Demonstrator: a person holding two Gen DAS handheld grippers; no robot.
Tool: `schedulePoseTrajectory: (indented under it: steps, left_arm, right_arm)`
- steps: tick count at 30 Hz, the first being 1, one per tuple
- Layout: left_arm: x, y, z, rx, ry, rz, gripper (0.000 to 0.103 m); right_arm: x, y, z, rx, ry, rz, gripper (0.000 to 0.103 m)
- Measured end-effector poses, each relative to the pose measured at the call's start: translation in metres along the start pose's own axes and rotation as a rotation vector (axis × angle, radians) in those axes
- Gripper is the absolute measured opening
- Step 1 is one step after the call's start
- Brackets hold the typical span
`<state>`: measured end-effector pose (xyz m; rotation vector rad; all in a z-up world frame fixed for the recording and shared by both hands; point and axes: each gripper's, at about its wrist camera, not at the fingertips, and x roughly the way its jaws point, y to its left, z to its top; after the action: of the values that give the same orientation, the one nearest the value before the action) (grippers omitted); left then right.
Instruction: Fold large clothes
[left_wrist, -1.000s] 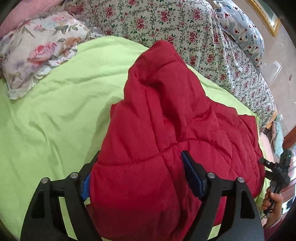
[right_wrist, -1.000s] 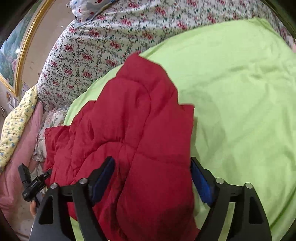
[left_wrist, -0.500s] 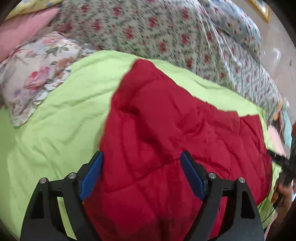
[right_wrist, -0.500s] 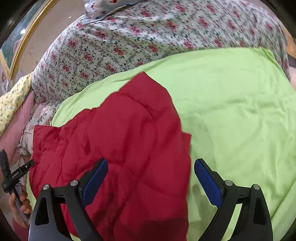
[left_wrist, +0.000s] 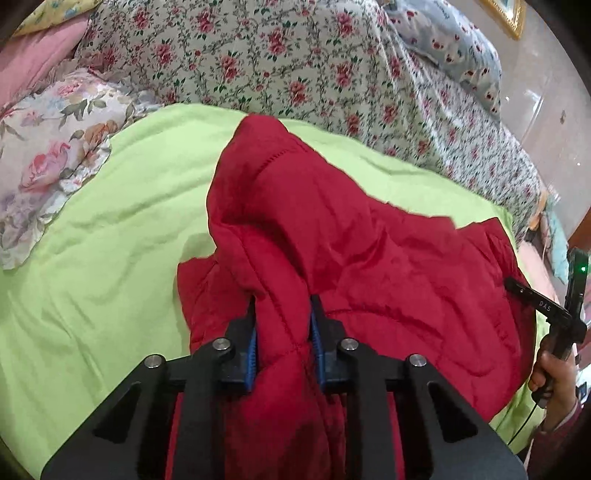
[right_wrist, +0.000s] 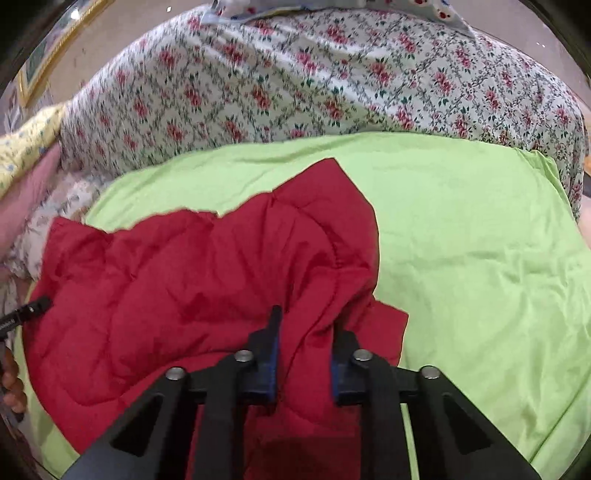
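Note:
A red quilted padded jacket (left_wrist: 332, 236) lies crumpled on a lime green sheet (left_wrist: 110, 229) over the bed. My left gripper (left_wrist: 282, 314) is shut on a bunched ridge of the jacket near its left side. In the right wrist view the same jacket (right_wrist: 177, 266) spreads to the left, and my right gripper (right_wrist: 304, 332) is shut on a raised fold of it near its right edge. The right gripper and the hand holding it show at the far right of the left wrist view (left_wrist: 554, 314).
A floral quilt (left_wrist: 295, 62) is heaped along the back of the bed. A floral pillow (left_wrist: 48, 155) lies at the left and a blue spotted pillow (left_wrist: 450, 44) at the back right. Green sheet (right_wrist: 480, 258) stretches to the right of the jacket.
Both grippers were open wide around the jacket and have closed, each pinching a fold of the red fabric. The jacket has bunched up between them.

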<state>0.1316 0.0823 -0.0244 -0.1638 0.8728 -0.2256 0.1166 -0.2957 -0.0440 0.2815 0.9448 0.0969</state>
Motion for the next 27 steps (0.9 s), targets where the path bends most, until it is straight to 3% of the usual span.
schedulePoseTrajectory:
  steps: [8,18,27]
  left_arm:
    - [0.014,-0.003,0.025,-0.023,-0.038,-0.004,0.018]
    - [0.052,0.014,0.038,-0.123,0.039,-0.086,0.018]
    - [0.072,0.013,0.038,-0.120,0.071,-0.069,0.018]
  right_arm:
    - [-0.005,-0.012,0.023,0.062,-0.064,0.003,0.012]
    - [0.031,-0.033,0.032,0.174,0.005,0.059,0.012]
    - [0.060,-0.040,0.030,0.187,0.056,0.025,0.012]
